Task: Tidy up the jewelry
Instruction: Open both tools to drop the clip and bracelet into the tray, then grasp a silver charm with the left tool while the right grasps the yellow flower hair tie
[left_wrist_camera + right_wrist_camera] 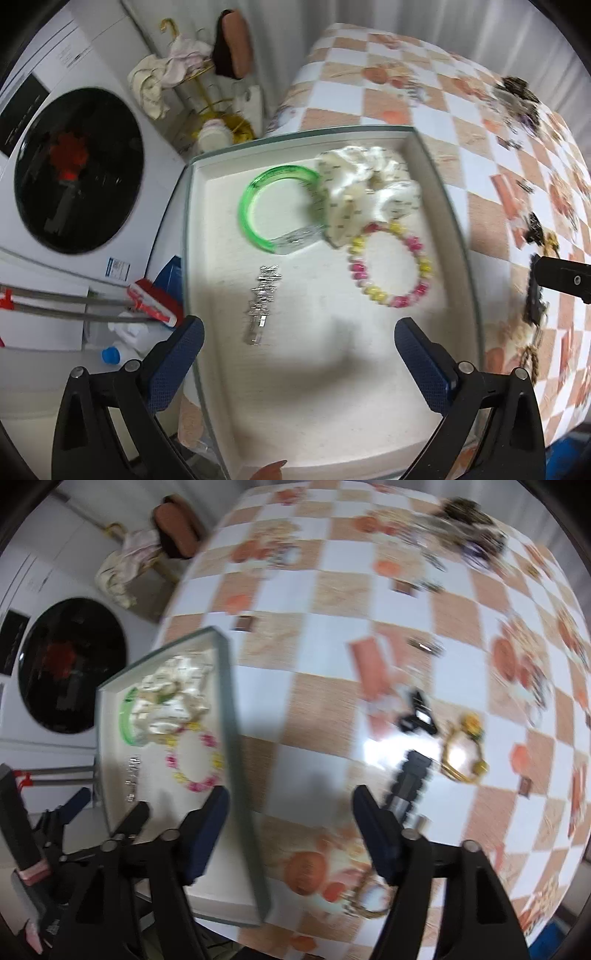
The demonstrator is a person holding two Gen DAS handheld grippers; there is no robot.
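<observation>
i see the counter [332, 635] under its orange and white checked cloth, filling most of the right wrist view. at its left edge sits the tray [448, 221], a shallow white box with a grey-green rim. beyond the edge stands a white washing machine [77, 170] with a dark round door.

inside the tray, toward the far side, a cream scrunchie [364, 188] lies over one end of a green bangle [258, 206] and touches the top of a pink and yellow bead bracelet [389, 264]. a silver hair clip [260, 304] lies apart from them, nearer my left tongs [299, 339].

the left tongs hover over the near part of the tray, spread wide with nothing between the fingers. my right tongs [291, 812] are spread wide too and carry nothing; their left finger is over the tray's right rim, the other over the cloth.

out on the counter, ahead of the right tongs, a black claw clip [408, 775] lies just beside a gold-framed piece with yellow flowers [463, 749] (blurred, so i cannot tell what it is), with a smaller black clip [417, 714] behind them. more pieces lie far back, too smeared to name.
</observation>
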